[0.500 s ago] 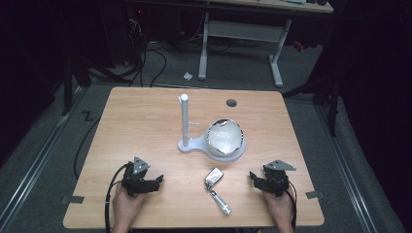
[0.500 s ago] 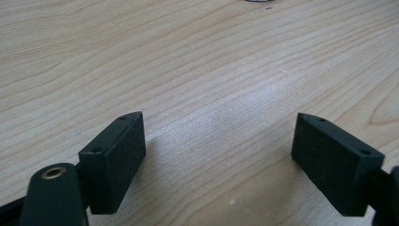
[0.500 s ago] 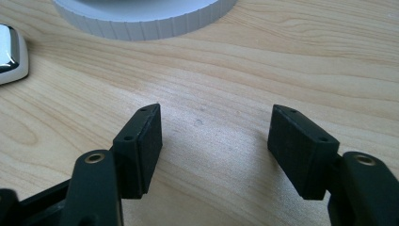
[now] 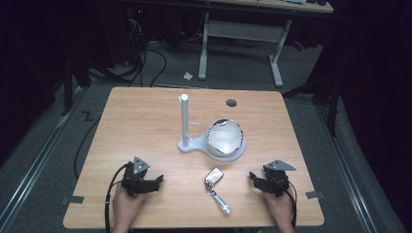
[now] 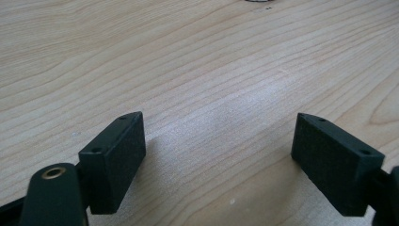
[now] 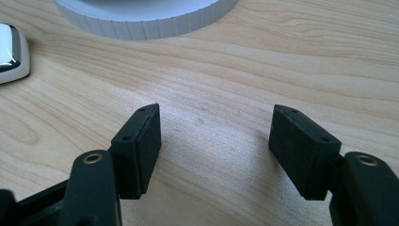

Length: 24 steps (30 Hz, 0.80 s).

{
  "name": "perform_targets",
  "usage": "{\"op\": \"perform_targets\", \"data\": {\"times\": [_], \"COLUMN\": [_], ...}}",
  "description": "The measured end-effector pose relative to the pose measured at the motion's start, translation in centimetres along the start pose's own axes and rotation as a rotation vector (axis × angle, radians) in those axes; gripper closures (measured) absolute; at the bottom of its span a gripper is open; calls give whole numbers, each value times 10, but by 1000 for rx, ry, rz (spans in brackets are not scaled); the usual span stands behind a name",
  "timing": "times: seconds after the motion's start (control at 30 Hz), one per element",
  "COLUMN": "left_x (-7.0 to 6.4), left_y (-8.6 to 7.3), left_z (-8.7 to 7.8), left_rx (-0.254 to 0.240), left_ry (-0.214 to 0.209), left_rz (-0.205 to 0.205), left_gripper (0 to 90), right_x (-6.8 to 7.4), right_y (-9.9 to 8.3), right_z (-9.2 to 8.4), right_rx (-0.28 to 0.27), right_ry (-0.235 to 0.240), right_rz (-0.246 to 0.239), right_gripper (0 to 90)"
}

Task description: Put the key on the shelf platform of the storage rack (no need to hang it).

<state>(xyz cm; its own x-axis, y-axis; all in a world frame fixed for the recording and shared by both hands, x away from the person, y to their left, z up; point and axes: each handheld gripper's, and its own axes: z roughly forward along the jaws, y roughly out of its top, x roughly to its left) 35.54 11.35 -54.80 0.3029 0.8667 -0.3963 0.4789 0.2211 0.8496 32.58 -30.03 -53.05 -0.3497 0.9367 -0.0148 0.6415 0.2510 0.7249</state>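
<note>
My left gripper (image 4: 156,180) rests near the front left of the wooden table (image 4: 145,116), held by a hand. Its jaws stand open over bare wood in the left gripper view (image 5: 219,157). Held the same way at the front right, my right gripper (image 4: 252,177) is open with nothing between its pads (image 6: 214,148). Between the two grippers lies a silver key fob (image 4: 214,175) with a metal keychain (image 4: 221,203); the fob (image 6: 10,49) lies at the left edge of the right gripper view.
A white stand (image 4: 185,121) with an upright post rises mid-table. Its round base (image 4: 228,151) carries a shiny dome, and the ribbed rim of that base (image 6: 146,19) lies just ahead of my right gripper. A dark round hole (image 4: 231,103) sits near the far edge.
</note>
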Motion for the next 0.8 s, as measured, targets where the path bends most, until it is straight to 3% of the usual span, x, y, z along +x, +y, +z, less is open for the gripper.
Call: {"op": "perform_targets", "data": {"times": [0.43,0.5,0.53,0.67,0.8], "left_x": [0,0,0,0,0], "left_y": [0,0,0,0,0], "left_z": [0,0,0,0,0], "left_rx": [2,3,2,3,1], "left_ry": [1,1,0,0,-1], "left_rz": [3,3,2,2,1], "left_gripper": [184,184,184,184,184], "right_x": [0,0,1,1,0], "right_y": [0,1,2,2,2], "right_z": [0,0,-2,-3,-5], "right_rx": [-2,4,13,15,18], "right_ry": [-2,-7,-15,-19,15], "right_rz": [4,13,22,23,44], "right_gripper": [363,385,447,496,526]}}
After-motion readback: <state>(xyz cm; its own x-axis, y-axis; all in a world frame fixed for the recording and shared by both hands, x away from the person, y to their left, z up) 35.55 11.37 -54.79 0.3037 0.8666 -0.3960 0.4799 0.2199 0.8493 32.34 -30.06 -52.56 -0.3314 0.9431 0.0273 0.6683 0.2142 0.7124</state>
